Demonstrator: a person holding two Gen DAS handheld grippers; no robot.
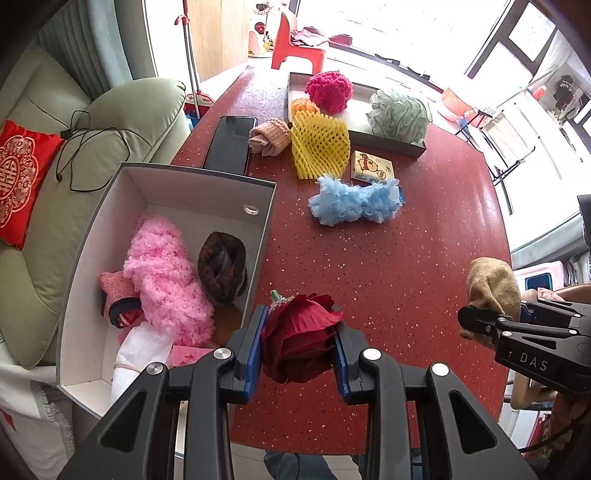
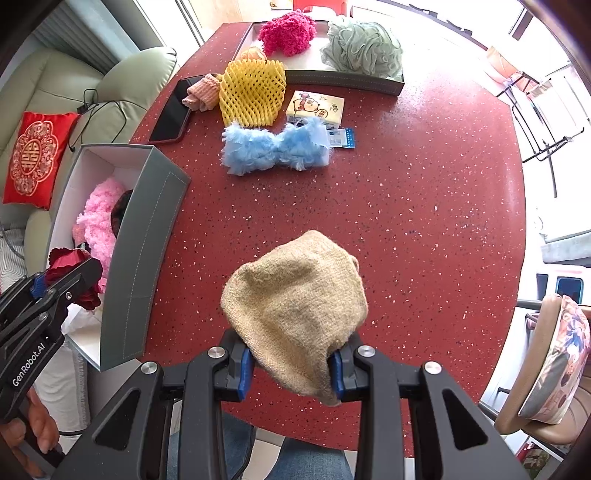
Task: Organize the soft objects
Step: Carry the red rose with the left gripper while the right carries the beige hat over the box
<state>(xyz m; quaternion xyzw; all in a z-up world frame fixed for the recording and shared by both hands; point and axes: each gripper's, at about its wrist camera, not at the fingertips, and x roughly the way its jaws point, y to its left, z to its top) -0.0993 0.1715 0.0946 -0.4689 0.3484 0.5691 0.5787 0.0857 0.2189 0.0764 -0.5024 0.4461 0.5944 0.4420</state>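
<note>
My left gripper (image 1: 299,332) is shut on a dark red fabric flower (image 1: 299,339), held just right of the grey box's (image 1: 266,229) near corner. The box holds a pink fluffy piece (image 1: 162,273), a dark knitted roll (image 1: 221,266) and other soft items. My right gripper (image 2: 291,362) is shut on a tan knitted cloth (image 2: 295,306), held above the red table's (image 2: 406,221) near edge. On the table lie a blue fluffy piece (image 2: 269,149), a yellow foam net (image 2: 253,92) and a pink rolled cloth (image 2: 201,92).
A shallow tray (image 2: 343,79) at the far end holds a magenta pompom (image 2: 286,31) and a green mesh sponge (image 2: 362,46). A black phone (image 2: 170,112) and a small tissue pack (image 2: 316,107) lie on the table. A green sofa (image 1: 74,166) stands left, a chair (image 2: 546,362) right.
</note>
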